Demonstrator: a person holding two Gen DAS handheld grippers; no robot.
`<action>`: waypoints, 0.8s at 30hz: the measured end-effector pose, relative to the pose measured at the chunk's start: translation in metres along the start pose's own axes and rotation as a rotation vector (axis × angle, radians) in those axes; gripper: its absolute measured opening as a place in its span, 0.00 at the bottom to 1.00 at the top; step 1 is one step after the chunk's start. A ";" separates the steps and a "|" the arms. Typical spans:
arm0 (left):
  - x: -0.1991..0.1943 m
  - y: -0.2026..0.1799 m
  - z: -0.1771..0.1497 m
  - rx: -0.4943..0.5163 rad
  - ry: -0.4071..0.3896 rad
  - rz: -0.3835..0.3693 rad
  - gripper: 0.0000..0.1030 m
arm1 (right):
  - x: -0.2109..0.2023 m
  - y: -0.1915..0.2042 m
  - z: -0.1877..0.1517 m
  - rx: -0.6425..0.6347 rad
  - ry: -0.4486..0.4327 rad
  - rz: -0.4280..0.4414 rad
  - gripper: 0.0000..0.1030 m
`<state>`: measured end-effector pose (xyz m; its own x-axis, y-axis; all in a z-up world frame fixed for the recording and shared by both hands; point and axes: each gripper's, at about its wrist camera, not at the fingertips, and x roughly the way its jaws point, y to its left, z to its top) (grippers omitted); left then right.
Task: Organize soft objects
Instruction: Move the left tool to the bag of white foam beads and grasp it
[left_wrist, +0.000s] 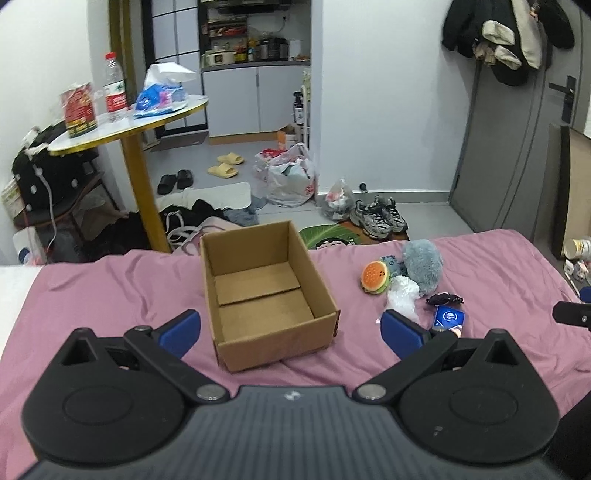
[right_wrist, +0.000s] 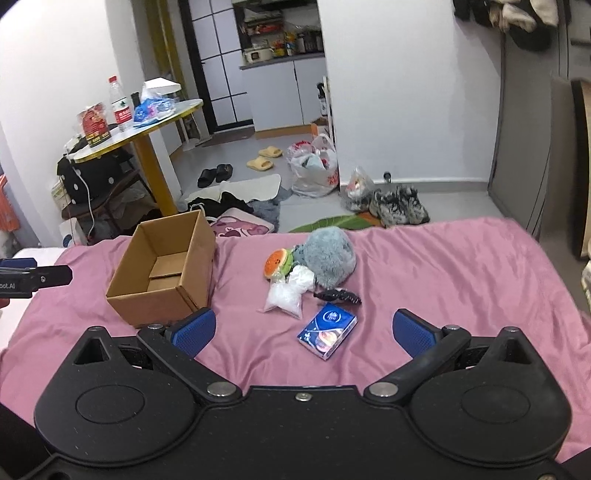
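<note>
So the cardboard box (left_wrist: 267, 295) sits open-topped and empty on the pink bedsheet (right_wrist: 443, 266), and it's my landmark here. All the stuff to sort lies in one clump to the right of the box: a grey fluffy plush (right_wrist: 328, 254) furthest back, a little burger plush (right_wrist: 277, 263) touching its box-side edge, a crumpled clear plastic bag (right_wrist: 286, 297) just in front of those, a small black clip-looking thing (right_wrist: 338, 295) beside the bag, and a blue packet (right_wrist: 327, 334) nearest the grippers.

Both grippers are spread wide with nothing between the pads. The left gripper (left_wrist: 291, 328) hovers right in front of the box, well apart from the clump. The right gripper (right_wrist: 304, 330) is the nearer one: the clump lies straight ahead of it, with the blue packet practically between its fingertips.

The packet's long axis runs diagonally, its far end angled away from the box. The grey plush is a rounded lump with no obvious pointing direction. I'd guess the right side grabs first and carries leftward to the box.
</note>
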<state>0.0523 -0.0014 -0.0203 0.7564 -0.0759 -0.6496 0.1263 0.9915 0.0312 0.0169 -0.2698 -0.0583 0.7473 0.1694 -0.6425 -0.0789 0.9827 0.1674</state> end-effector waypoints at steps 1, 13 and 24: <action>0.003 -0.001 0.001 0.009 0.002 0.003 1.00 | 0.003 0.001 0.000 -0.009 0.007 -0.001 1.00; 0.050 0.004 0.005 0.085 0.068 -0.034 1.00 | 0.045 0.005 -0.004 -0.060 0.084 -0.021 1.00; 0.103 0.009 0.024 0.073 0.122 -0.091 1.00 | 0.077 0.018 -0.005 -0.096 0.163 -0.040 1.00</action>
<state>0.1465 -0.0033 -0.0683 0.6569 -0.1478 -0.7393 0.2408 0.9704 0.0200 0.0696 -0.2387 -0.1080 0.6348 0.1318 -0.7614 -0.1192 0.9902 0.0721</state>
